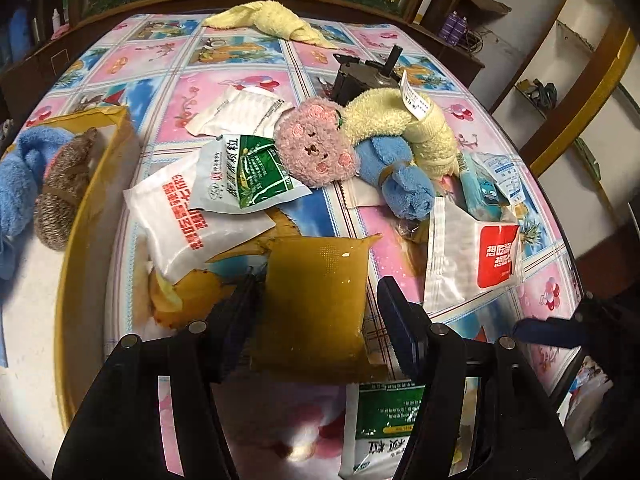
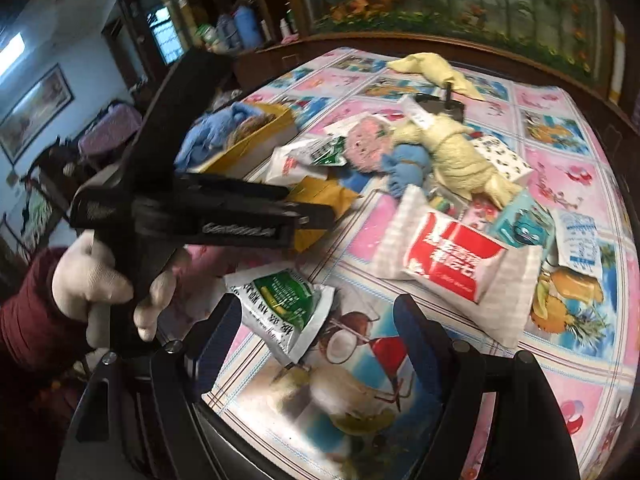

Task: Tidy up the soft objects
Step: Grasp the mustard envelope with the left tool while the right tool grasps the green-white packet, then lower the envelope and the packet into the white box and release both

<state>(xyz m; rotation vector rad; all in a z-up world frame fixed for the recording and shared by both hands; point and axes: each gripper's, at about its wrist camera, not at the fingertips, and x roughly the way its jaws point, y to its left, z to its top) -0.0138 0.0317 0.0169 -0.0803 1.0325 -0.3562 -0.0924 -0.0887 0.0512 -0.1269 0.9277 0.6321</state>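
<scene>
- Done so far, judging by how things lie: a blue towel (image 1: 18, 172) and a brown knitted item (image 1: 66, 192) sit in the yellow box (image 1: 86, 240) at table's left; rest of the soft stuff not yet sorted.
- Left to do: pink plush (image 1: 316, 144), rolled cream towel (image 1: 416, 128) and blue cloth bundle (image 1: 396, 176) lie touching each other mid-table; a loose yellow towel (image 1: 272, 20) sits at the far edge, well apart.
- Left gripper (image 1: 316, 304): jaws part-open either side of an amber pouch (image 1: 316, 304); the right finger stands clear of it and the left sits right at its edge, so not clamped as far as I can tell.
- Right gripper (image 2: 320, 340): jaws wide apart, nothing held; a green-and-white sachet (image 2: 284, 312) lies just beside its left finger.
- Clutter in the way: red-and-white packets (image 1: 180, 216) (image 1: 472, 256), another green sachet (image 1: 248, 176), white flat packs; some overlap the plush group's edges.
- A black device (image 1: 360, 76) sits right behind the cream towel; a teal box (image 2: 520, 224) and a small blue-print sachet (image 2: 576, 240) crowd the right side.
- Gloved hand (image 2: 108, 280) holding the left gripper blocks much of the right view.
</scene>
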